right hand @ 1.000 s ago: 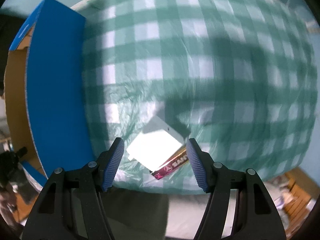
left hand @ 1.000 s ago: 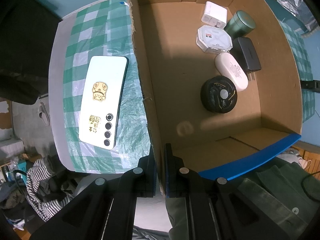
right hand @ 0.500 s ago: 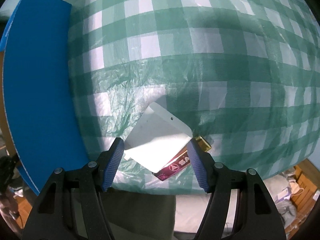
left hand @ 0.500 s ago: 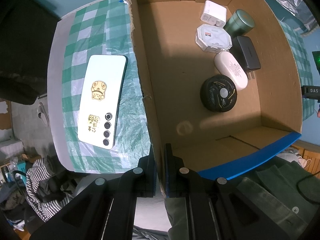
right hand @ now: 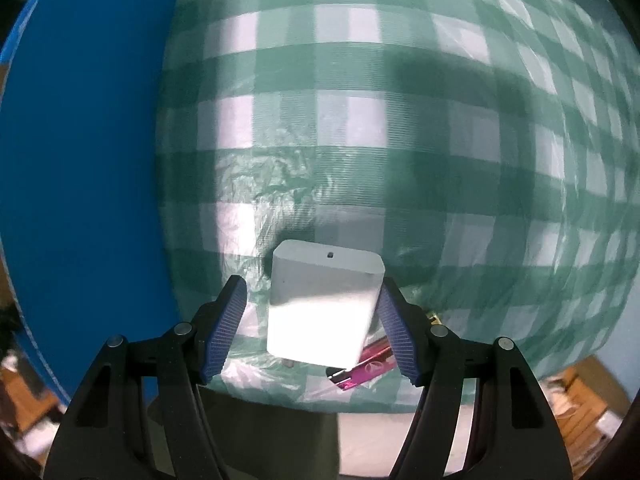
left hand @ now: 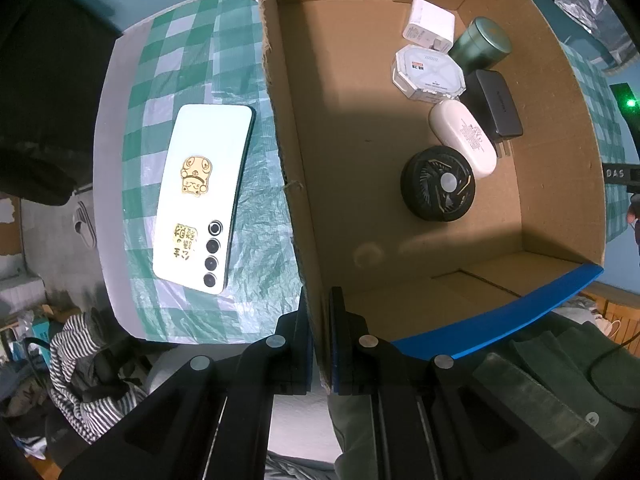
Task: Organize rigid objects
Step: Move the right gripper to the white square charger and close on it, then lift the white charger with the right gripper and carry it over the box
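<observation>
My left gripper points straight down and is shut on the near wall of the cardboard box. Inside the box lie a black round fan, a white oval case, a black case, a white octagonal case, a white charger and a green tin. My right gripper is open, low over the checked cloth, with a white block between its fingers. A gap shows at the left pad. A pink item lies partly under the block.
A white phone lies face down on the green checked cloth, left of the box. The box's blue outer wall stands to the left of my right gripper. The table edge runs just below the white block.
My right gripper has come down and closer to the white block, which now sits squarely between the fingers. The left gripper and the box have not moved.
</observation>
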`<state>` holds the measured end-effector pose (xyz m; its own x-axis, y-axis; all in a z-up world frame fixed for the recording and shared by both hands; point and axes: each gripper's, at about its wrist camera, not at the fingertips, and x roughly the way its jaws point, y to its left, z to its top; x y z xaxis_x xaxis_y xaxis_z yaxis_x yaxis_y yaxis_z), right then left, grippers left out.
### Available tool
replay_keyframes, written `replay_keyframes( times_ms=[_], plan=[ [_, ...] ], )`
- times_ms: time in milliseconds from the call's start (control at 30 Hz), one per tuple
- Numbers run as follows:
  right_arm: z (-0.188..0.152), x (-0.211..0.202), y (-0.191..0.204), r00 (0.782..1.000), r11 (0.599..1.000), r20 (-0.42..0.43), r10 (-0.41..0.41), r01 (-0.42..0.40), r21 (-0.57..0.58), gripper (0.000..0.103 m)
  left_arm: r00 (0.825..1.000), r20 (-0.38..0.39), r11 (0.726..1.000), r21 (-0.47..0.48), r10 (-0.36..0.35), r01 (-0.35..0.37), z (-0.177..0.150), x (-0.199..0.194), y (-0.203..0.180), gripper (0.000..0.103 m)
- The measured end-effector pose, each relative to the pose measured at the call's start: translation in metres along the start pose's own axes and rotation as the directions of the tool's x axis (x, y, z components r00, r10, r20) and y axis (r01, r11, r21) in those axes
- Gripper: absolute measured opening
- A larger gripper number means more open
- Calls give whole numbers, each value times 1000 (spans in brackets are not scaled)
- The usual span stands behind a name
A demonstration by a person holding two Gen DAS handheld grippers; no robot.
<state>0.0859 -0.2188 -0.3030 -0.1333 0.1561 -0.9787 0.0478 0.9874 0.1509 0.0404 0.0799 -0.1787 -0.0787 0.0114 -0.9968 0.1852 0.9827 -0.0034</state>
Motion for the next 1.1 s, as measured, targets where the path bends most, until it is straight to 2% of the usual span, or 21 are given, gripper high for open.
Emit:
replay_keyframes(
  times_ms=[233, 267, 333, 367, 633, 1100],
  plan=[
    [-8, 15, 12, 998, 998, 17, -59, 60, -36, 67, 1000, 3, 1000, -2, -5, 5, -1, 1, 3, 7],
    [-11, 16, 13, 998, 997, 28, -63, 64, -35, 65, 1000, 3, 1000, -2, -4, 4, -1, 1, 3, 7],
    [-14, 16, 15, 995, 995, 44, -89, 91, -41, 55, 1000, 2, 1000, -2, -5, 5, -1, 1, 4, 7],
    [-15, 16, 15, 994, 994, 52, -100, 102, -42, 55, 1000, 2, 1000, -1, -4, 4, -1, 1, 4, 7],
    [-25, 14, 3, 995, 997, 79, -56, 60, -46, 52, 1000, -2, 1000, 9, 0, 0, -2, 1, 2, 7],
    [-24, -42, 15, 989, 988, 143, -40, 60, -145, 52, 1000, 5, 1000, 9, 4, -4, 0, -3, -4, 7]
  ],
)
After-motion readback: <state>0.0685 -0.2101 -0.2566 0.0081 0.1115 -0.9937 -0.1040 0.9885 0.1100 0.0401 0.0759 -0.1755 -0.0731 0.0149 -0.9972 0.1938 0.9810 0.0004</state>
